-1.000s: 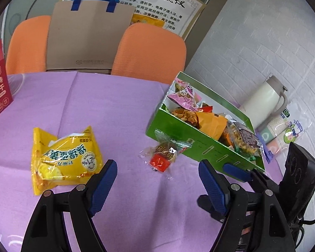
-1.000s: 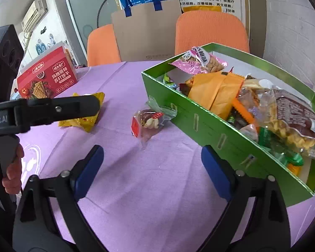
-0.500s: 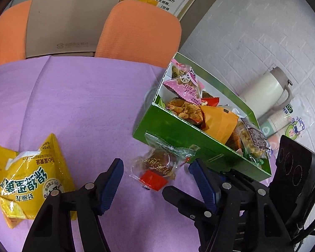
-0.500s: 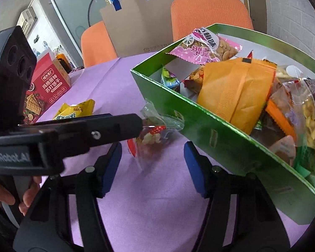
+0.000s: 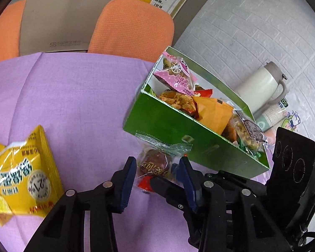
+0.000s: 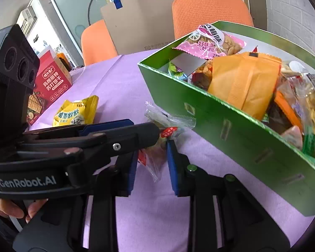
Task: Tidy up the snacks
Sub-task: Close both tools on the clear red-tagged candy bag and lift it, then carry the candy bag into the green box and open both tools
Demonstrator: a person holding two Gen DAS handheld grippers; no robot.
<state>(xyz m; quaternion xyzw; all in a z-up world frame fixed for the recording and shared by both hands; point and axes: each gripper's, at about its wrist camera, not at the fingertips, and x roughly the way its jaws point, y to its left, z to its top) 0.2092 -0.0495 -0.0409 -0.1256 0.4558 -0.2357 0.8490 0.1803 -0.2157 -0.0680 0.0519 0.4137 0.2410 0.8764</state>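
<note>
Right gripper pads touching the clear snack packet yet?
Cannot tell. In the right wrist view the right gripper straddles the clear snack packet, its blue pads close on either side, but the left gripper crosses in front and hides part of it.

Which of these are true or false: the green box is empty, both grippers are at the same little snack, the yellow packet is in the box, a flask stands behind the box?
1. The green box is empty. False: it holds many snack packets.
2. The left gripper and right gripper both straddle the clear-wrapped snack. True.
3. The yellow packet is in the box. False: it lies on the purple tablecloth.
4. A flask stands behind the box. True.
</note>
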